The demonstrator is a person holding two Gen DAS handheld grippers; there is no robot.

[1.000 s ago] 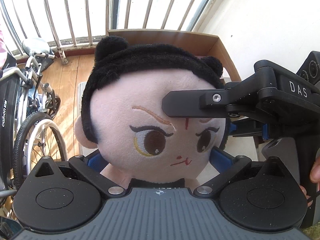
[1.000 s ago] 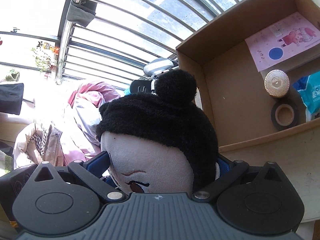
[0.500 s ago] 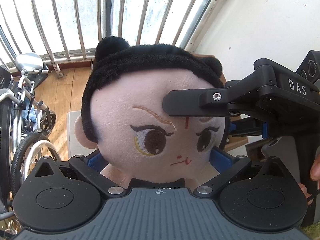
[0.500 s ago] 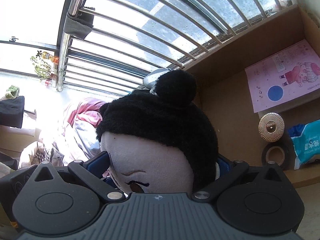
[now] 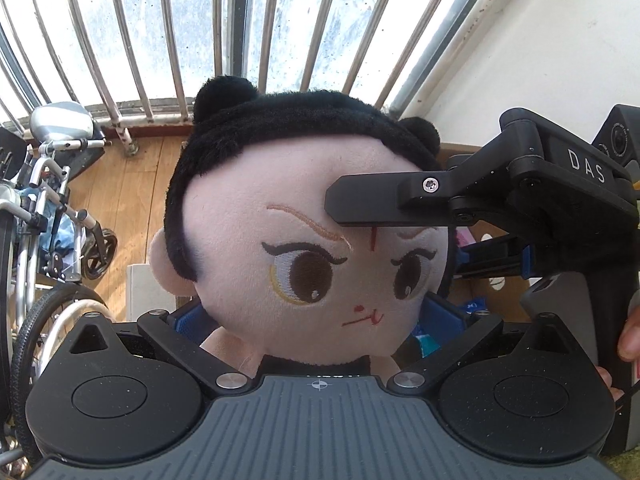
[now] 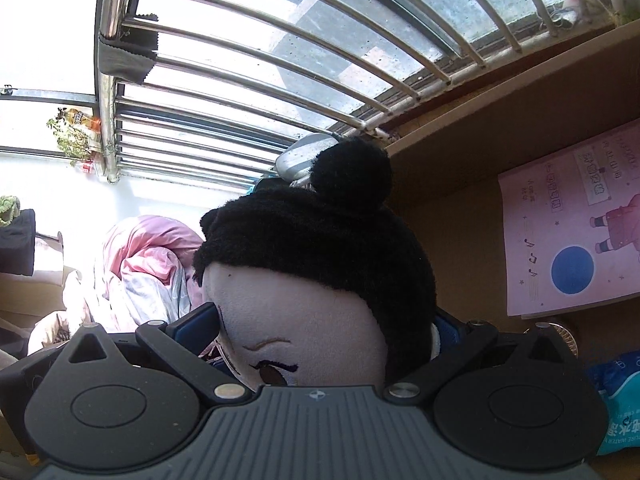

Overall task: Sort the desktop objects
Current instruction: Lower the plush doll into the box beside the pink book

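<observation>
A plush doll (image 5: 304, 240) with a pale pink face and black hair with two buns fills both views; it also shows in the right wrist view (image 6: 320, 280). My left gripper (image 5: 316, 320) is shut on the doll's lower head from both sides. My right gripper (image 6: 324, 328) is shut on the doll's head too, and one of its fingers (image 5: 372, 200) lies across the doll's forehead in the left wrist view. The doll is held up in the air between both grippers.
A brown cardboard box (image 6: 472, 208) lies to the right, holding a pink booklet (image 6: 572, 232), a blue wet-wipe pack (image 6: 620, 404) and a gold round lid (image 6: 568, 340). Window bars (image 5: 224, 28) stand behind. A wheelchair (image 5: 44, 216) is at left. Pink bedding (image 6: 140, 264) lies left.
Both grippers have carried the doll nearer to the cardboard box and tilted upward. The box contents have slid to the right and down in the right wrist view. The grips are unchanged.
</observation>
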